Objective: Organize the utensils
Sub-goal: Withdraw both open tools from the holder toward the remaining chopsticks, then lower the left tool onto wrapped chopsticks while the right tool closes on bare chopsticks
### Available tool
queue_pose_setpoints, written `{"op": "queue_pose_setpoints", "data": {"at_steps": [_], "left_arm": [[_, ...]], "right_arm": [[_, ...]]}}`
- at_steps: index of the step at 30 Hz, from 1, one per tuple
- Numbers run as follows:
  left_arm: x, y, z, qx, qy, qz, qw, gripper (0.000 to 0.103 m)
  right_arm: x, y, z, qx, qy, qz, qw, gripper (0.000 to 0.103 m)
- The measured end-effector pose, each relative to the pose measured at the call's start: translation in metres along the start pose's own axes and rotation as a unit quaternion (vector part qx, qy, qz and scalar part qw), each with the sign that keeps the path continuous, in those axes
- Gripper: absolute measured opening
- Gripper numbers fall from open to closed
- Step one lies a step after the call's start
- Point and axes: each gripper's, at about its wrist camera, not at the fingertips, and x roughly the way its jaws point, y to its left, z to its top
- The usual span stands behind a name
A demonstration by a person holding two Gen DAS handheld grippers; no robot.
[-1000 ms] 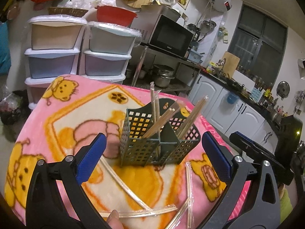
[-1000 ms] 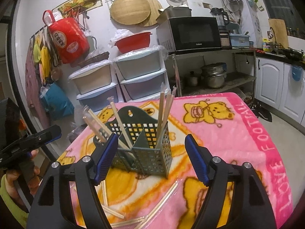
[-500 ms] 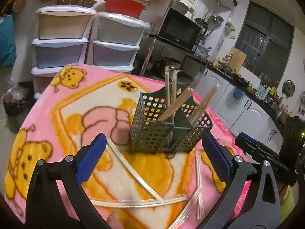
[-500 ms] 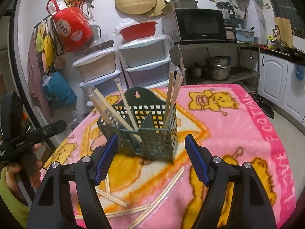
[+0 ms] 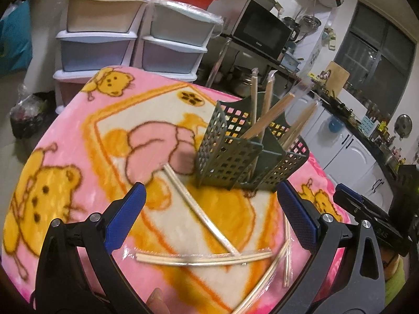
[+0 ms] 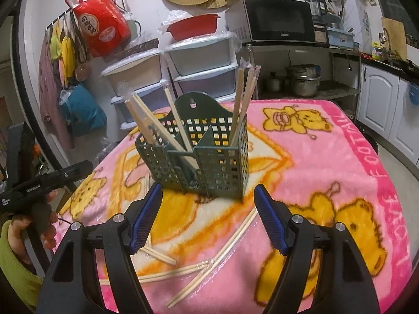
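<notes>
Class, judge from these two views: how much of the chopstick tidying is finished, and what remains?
Done: several wrapped chopsticks stand in the green holder. In hand: nothing; the left gripper and right gripper are both open and empty. Left: loose pairs lie on the blanket.

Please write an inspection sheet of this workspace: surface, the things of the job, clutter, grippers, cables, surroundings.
Surface: pink bear-print blanket covers the table.
Job's things: green perforated utensil holder stands upright, wrapped chopsticks leaning in its compartments; several loose wrapped chopsticks lie crossed on the blanket in front of it.
Clutter: nothing seen on the blanket besides these.
Grippers: left gripper open, empty, above the loose chopsticks; right gripper open, empty, facing the holder.
Cables: nothing seen.
Surroundings: stacked plastic drawers, microwave, red bag hanging on the wall, white cabinets.
</notes>
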Motion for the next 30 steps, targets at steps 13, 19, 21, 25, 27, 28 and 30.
{"op": "queue_pose_setpoints", "data": {"at_steps": [13, 19, 21, 25, 27, 28, 30], "left_arm": [[0.0, 0.025, -0.018, -0.026, 0.022, 0.012, 0.9993, 0.092], [0.002, 0.034, -0.027, -0.034, 0.034, 0.018, 0.9987, 0.092], [0.002, 0.037, -0.031, -0.035, 0.039, 0.016, 0.9985, 0.092], [0.004, 0.044, -0.039, -0.037, 0.052, 0.019, 0.9978, 0.092], [0.006, 0.049, -0.043, -0.042, 0.057, 0.019, 0.9973, 0.092], [0.006, 0.052, -0.045, -0.044, 0.06, 0.021, 0.997, 0.092], [0.007, 0.056, -0.049, -0.047, 0.065, 0.022, 0.9965, 0.092]], "right_arm": [[0.008, 0.002, -0.022, -0.011, 0.042, 0.013, 0.999, 0.054], [0.016, 0.004, -0.032, -0.017, 0.065, 0.017, 0.998, 0.043], [0.019, 0.003, -0.036, -0.015, 0.074, 0.02, 0.997, 0.04], [0.025, 0.002, -0.043, -0.011, 0.089, 0.02, 0.996, 0.036], [0.028, 0.0, -0.045, -0.009, 0.095, 0.018, 0.995, 0.036], [0.029, 0.0, -0.047, -0.008, 0.097, 0.018, 0.995, 0.035], [0.031, -0.002, -0.051, -0.003, 0.102, 0.016, 0.995, 0.035]]}}
